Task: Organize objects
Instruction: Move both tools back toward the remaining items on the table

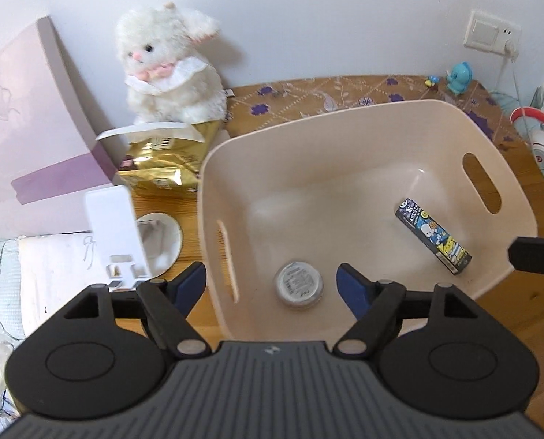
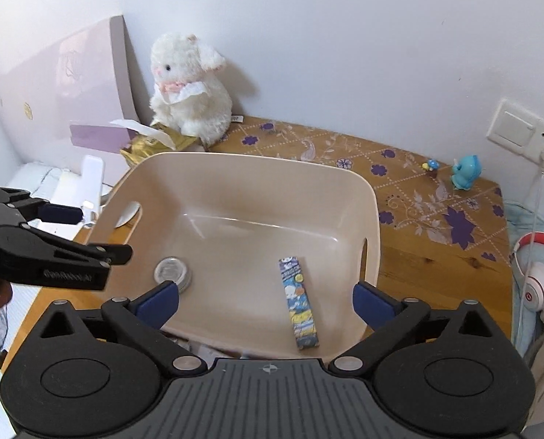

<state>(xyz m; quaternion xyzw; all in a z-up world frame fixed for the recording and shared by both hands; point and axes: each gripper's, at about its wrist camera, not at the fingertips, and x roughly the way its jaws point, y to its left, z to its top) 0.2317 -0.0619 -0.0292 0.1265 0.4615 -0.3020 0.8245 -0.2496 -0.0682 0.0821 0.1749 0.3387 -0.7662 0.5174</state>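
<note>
A beige plastic basket [image 1: 345, 135] [image 2: 272, 172] stands on the wooden table. Inside it lie a round silver tin [image 1: 298, 283] [image 2: 172, 272] and a long blue cartoon-printed box [image 1: 433, 236] [image 2: 299, 301]. My left gripper [image 1: 272, 285] hangs open above the basket's near left side, the tin showing between its blue pads, untouched. My right gripper [image 2: 266, 301] is wide open over the basket's near edge, the box lying below between its fingers, apart from them. The left gripper also shows at the left of the right wrist view [image 2: 85, 234].
A white plush rabbit [image 1: 169, 62] [image 2: 189, 87] sits against the wall on a gold packet [image 1: 158, 168]. A pink board [image 1: 26, 117] leans at the left, with a white stand [image 1: 118, 234] before it. A blue toy [image 2: 464, 173] and red-white headphones [image 2: 537, 278] lie at the right.
</note>
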